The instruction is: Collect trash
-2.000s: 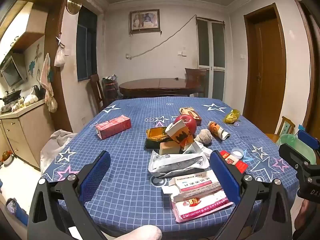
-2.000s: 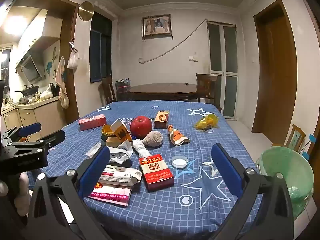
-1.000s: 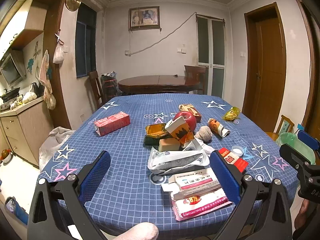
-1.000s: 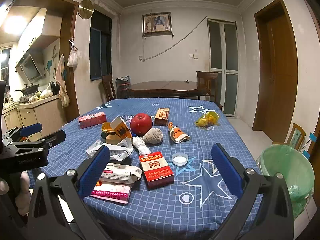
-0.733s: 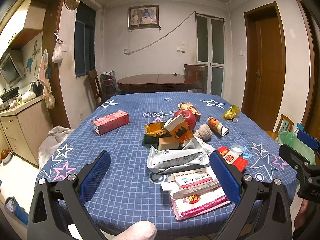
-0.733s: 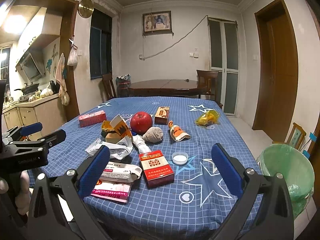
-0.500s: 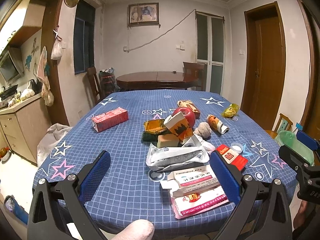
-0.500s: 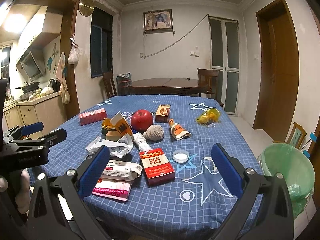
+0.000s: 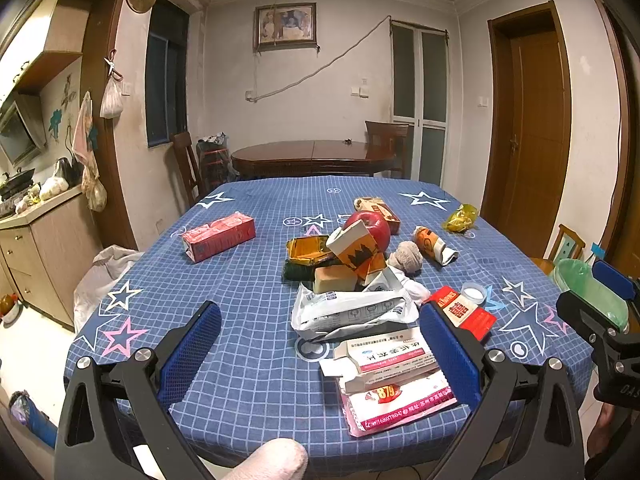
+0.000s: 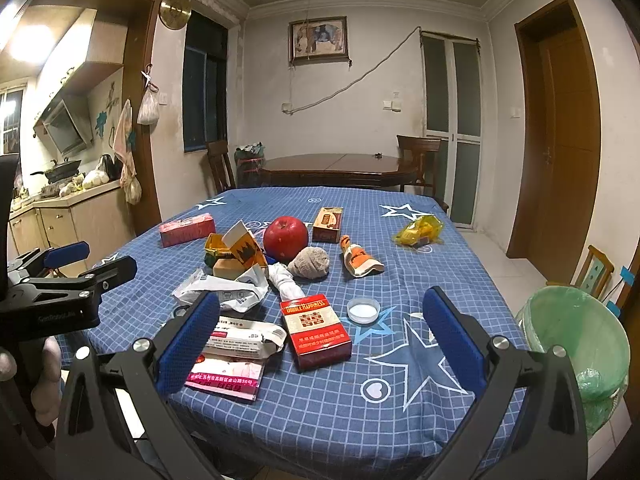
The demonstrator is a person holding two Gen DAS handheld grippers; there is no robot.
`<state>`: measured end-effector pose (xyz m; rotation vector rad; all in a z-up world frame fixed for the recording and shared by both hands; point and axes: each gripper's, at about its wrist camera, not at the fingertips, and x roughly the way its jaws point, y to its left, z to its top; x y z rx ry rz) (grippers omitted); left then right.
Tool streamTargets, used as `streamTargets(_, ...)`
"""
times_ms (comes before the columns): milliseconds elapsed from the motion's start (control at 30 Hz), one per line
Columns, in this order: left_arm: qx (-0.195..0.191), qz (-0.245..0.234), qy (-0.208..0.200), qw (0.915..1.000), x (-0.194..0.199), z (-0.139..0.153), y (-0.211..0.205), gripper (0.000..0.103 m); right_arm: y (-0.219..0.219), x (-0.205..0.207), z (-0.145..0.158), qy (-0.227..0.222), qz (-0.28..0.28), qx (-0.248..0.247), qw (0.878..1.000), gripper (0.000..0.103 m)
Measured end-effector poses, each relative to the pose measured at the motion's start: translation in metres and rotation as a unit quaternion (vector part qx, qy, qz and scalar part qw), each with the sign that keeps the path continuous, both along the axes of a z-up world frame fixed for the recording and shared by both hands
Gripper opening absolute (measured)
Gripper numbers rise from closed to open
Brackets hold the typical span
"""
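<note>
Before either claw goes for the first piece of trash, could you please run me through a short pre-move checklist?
1. Left claw open and holding nothing: ok.
2. Right claw open and holding nothing: ok.
3. Green-lined bin open, beside the table's right edge: ok.
4. Red cigarette pack lies flat and unobstructed before the right claw: ok.
5. Apple sits among the wrappers; trash or not: cannot tell.
6. Room left in the bin: cannot tell.

Blue star-print tablecloth [image 9: 248, 320] covering the near table. Red apple [image 10: 285, 237] at centre. Dark wooden table [image 10: 340, 168] at 12 o'clock, chair [image 10: 424, 156] beside it. Framed picture [image 10: 318, 40] above. Brown door [image 10: 568, 140] at 3 o'clock. Kitchen counter [image 10: 76, 216] at 9 o'clock.
</note>
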<state>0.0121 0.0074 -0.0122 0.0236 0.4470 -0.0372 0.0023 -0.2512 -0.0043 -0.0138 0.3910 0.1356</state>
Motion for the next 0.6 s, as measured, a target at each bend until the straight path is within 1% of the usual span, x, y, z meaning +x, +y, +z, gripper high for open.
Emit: streamTargets(600, 0.001, -0.002, 0.001, 1.0000, 0.0006, -0.0033, -0.0001, 0.099, 0.0001, 0.0005, 0.0000, 0.002, 0.001, 0.000, 1.000, 0.098)
